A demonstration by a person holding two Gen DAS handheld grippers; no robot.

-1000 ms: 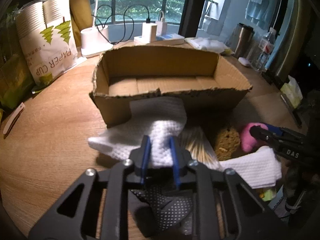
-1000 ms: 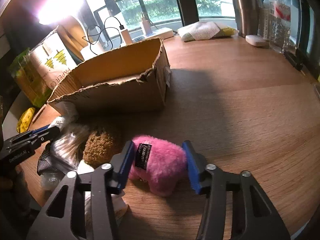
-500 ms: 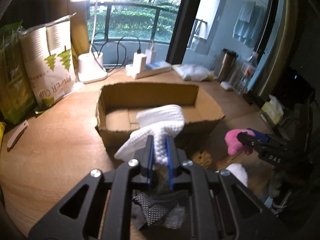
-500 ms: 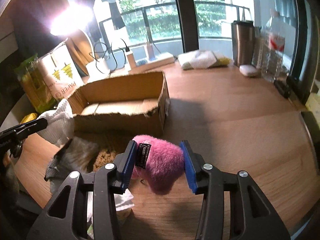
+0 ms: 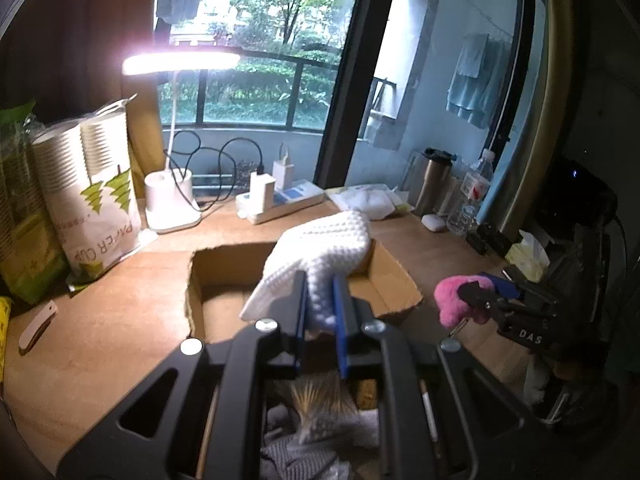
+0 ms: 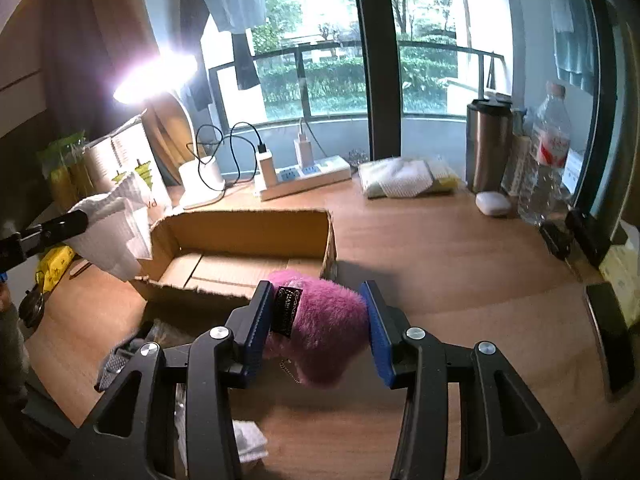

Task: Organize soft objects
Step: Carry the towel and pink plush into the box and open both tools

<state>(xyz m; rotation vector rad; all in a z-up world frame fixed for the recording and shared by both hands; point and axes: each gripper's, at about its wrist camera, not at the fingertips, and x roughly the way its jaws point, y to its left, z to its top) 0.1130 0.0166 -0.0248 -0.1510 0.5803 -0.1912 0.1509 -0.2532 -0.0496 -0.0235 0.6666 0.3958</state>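
We pinch white cloth (image 5: 320, 256) in left hand-held gripper (image 5: 320, 316) above cardboard box (image 5: 224, 276); our right hand-held gripper (image 6: 316, 320) clamps pink plush (image 6: 324, 328) near box.

The left gripper (image 5: 320, 304) is raised above the wooden desk, its blue-padded jaws pinched close together on a white textured cloth (image 5: 320, 248) that droops over the fingertips. The right gripper (image 6: 318, 320) is lifted too — its jaws stand wider, pressing both sides of a pink plush toy (image 6: 324, 328) held off the surface.
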